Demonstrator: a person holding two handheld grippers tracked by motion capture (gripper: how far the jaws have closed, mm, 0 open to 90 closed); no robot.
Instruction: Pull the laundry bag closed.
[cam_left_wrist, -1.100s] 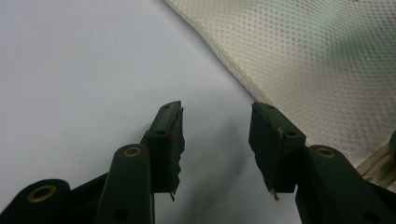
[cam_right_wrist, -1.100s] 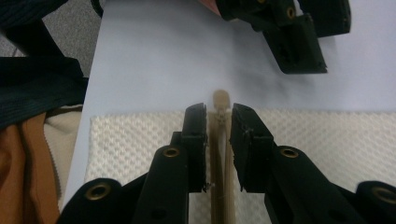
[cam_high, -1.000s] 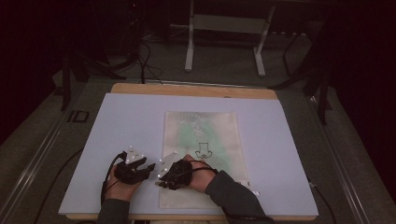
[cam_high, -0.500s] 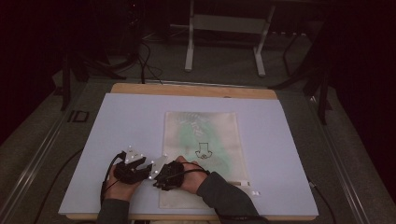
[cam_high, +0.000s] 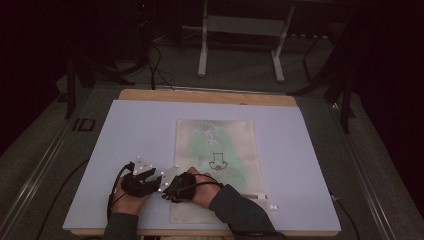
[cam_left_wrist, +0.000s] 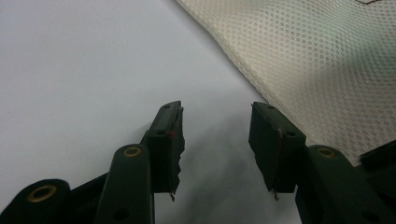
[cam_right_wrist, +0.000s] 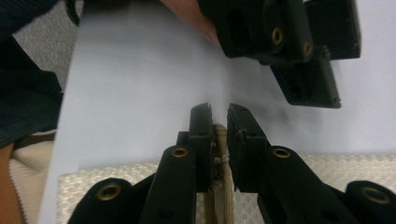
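Observation:
A cream mesh bag (cam_high: 215, 145) with a small black drawing lies flat in the middle of the pale table mat (cam_high: 135, 130). Both grippers sit at its near left corner. My right gripper (cam_high: 166, 189) points left, and in the right gripper view (cam_right_wrist: 218, 112) its jaws are shut on a beige pull tab (cam_right_wrist: 219, 134) at the edge of the bag (cam_right_wrist: 84, 186). My left gripper (cam_high: 149, 176) is just to its left. In its own view (cam_left_wrist: 217, 112) it stands open over bare mat, nothing between its jaws, with the bag's mesh (cam_left_wrist: 327, 56) beside it. It also appears close ahead in the right gripper view (cam_right_wrist: 289, 51).
The mat covers a wooden table (cam_high: 207, 96) whose front edge is right under the hands. A metal stand (cam_high: 240, 45) and cables (cam_high: 155, 60) are on the floor beyond the far edge. Small white tags (cam_high: 272, 206) lie at the bag's near right corner.
The right hand and gripper have slid left along the bag's near edge, closing up on the left gripper. The left gripper has barely moved.

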